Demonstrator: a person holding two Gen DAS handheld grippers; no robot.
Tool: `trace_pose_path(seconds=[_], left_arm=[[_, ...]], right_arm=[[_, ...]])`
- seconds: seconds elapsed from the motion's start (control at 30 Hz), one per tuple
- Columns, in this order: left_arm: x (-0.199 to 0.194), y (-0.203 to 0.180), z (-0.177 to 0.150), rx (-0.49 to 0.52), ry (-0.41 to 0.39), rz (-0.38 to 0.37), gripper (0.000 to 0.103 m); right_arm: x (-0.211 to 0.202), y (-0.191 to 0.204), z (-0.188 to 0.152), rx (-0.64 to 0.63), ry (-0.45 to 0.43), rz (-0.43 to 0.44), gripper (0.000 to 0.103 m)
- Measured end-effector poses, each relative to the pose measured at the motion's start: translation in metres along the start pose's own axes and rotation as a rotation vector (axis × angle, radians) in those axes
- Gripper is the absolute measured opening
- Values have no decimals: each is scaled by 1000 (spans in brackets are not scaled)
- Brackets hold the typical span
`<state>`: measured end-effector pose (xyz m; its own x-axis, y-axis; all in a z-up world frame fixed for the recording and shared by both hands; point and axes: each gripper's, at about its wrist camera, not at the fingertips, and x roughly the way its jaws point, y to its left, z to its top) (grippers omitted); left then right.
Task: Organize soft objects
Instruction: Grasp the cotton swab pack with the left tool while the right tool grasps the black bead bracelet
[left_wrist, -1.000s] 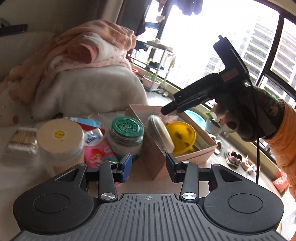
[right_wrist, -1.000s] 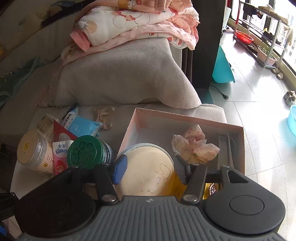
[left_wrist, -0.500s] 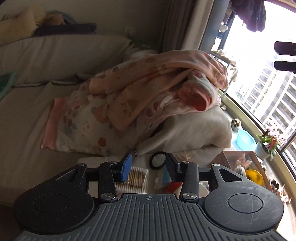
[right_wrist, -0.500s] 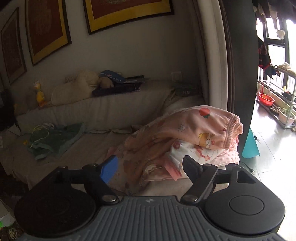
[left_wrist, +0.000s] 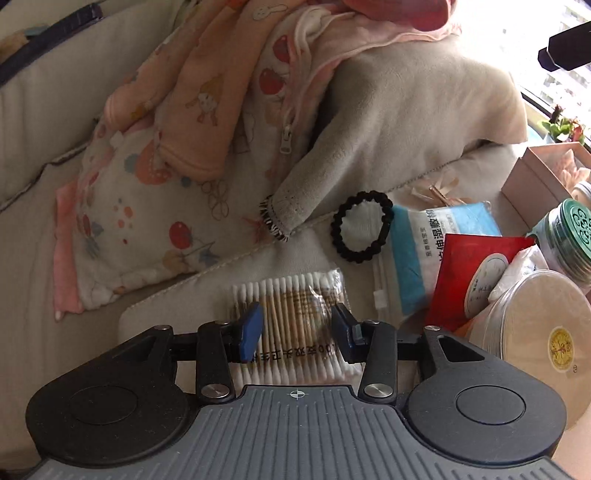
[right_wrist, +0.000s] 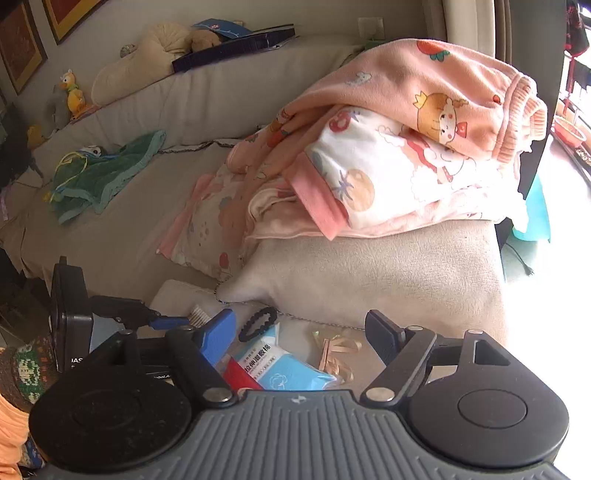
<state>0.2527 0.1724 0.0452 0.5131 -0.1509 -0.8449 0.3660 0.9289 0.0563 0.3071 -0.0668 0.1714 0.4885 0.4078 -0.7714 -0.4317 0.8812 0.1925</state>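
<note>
A packet of cotton swabs (left_wrist: 291, 317) lies on the pale table cover. My left gripper (left_wrist: 297, 330) is open, its jaws to either side of the packet, low over it. A black hair tie (left_wrist: 362, 227) lies just beyond, next to a blue-and-white cotton pad pack (left_wrist: 439, 243). My right gripper (right_wrist: 299, 332) is open and empty, higher up, over the hair tie (right_wrist: 258, 324) and the blue pack (right_wrist: 284, 369). The left gripper shows at the left of the right wrist view (right_wrist: 162, 320).
Pink printed clothes (right_wrist: 399, 147) are piled on a grey cushion (right_wrist: 388, 280). A red packet (left_wrist: 469, 269), a round clear tub (left_wrist: 539, 332), a green-lidded jar (left_wrist: 569, 236) and a pink box (left_wrist: 543, 173) stand at the right. A green cloth (right_wrist: 99, 173) lies on the sofa.
Both grippers swung away from the pink box up toward the sofa, then tilted back down. The left gripper now sits low over the cotton swab packet; the right looks over the table's far side.
</note>
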Motion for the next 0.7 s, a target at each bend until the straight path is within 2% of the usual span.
trace_pose_path(seconds=[0.07, 0.13, 0.17, 0.2, 0.3, 0.37, 0.47, 0.57, 0.63, 0.7], left_arm=[[1, 5, 3, -29, 17, -15, 46], [3, 14, 7, -77, 15, -57, 53], [4, 15, 7, -77, 5, -54, 53], [5, 14, 7, -67, -5, -32, 55], [9, 7, 8, -42, -2, 37, 69], [11, 6, 9, -38, 3, 64, 78], [13, 9, 10, -48, 9, 78, 85], [16, 17, 9, -96, 18, 45, 87], [26, 24, 6, -155, 75, -18, 86], [28, 19, 1, -147, 44, -19, 90]], right_arm=[[8, -6, -3, -8, 10, 2, 78], [15, -8, -6, -5, 25, 16, 78], [21, -9, -7, -1, 34, 27, 78], [26, -11, -8, 1, 42, 34, 78], [35, -11, -11, 4, 55, 43, 78], [38, -9, -13, 1, 65, 43, 78], [40, -7, -17, -9, 76, 40, 78], [42, -6, -19, -15, 89, 35, 78], [46, -3, -19, -18, 99, 29, 78], [49, 0, -18, -16, 107, 26, 78]])
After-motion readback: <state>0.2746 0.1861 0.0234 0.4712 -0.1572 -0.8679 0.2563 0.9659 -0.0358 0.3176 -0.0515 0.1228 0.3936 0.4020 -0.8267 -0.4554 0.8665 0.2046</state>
